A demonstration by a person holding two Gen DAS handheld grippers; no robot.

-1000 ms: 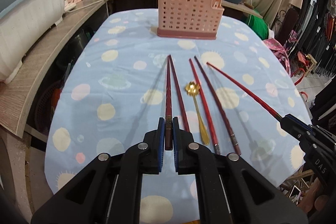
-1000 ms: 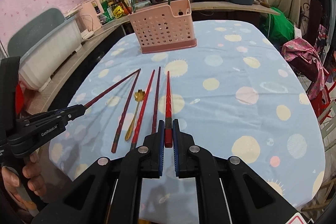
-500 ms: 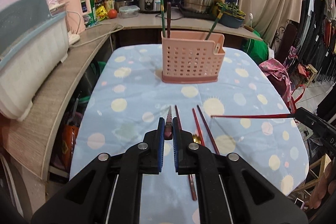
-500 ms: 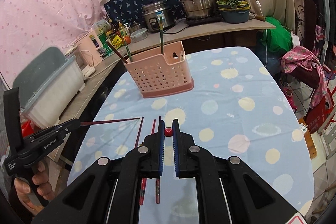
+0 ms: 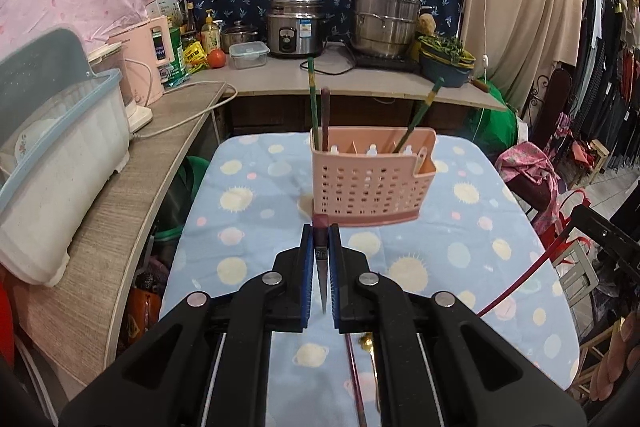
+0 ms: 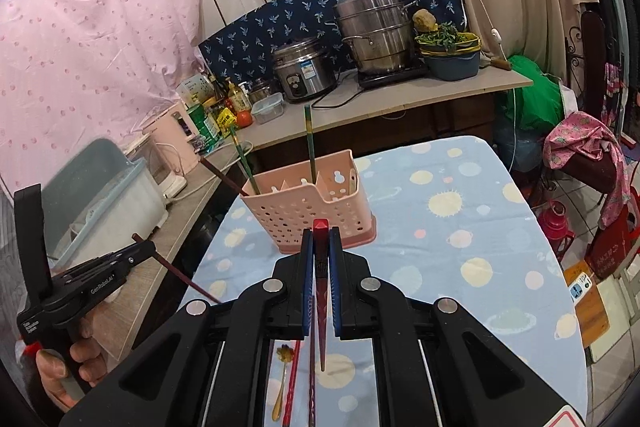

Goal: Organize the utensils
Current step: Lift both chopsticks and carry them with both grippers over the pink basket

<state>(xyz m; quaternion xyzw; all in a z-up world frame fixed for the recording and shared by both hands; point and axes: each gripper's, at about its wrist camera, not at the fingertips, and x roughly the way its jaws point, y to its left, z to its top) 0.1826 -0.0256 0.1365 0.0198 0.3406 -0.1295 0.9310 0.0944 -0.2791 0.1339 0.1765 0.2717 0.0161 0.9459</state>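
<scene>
A pink perforated utensil basket [image 5: 370, 179] [image 6: 308, 203] stands on the spotted blue tablecloth and holds green and dark chopsticks. My left gripper [image 5: 321, 239] is shut on a dark red chopstick [image 5: 321, 267], held up in the air in front of the basket. My right gripper [image 6: 321, 243] is shut on a red chopstick [image 6: 321, 291], also lifted, tip hanging down. A gold spoon [image 6: 282, 383] and more red chopsticks [image 6: 292, 383] lie on the cloth below. Each gripper shows in the other's view, left [image 6: 84, 279] and right [image 5: 600, 243].
A wooden counter [image 5: 132, 187] runs along the left with a white dish rack [image 5: 52, 155]. Behind are a rice cooker [image 5: 294, 31], a steel steamer pot [image 5: 384, 17] and a bowl of greens [image 5: 444, 65]. Clothes hang at the right.
Both grippers have lifted their chopsticks off the table and risen, tilting up so the chopsticks hang tip down; the basket now stands nearer in front.
</scene>
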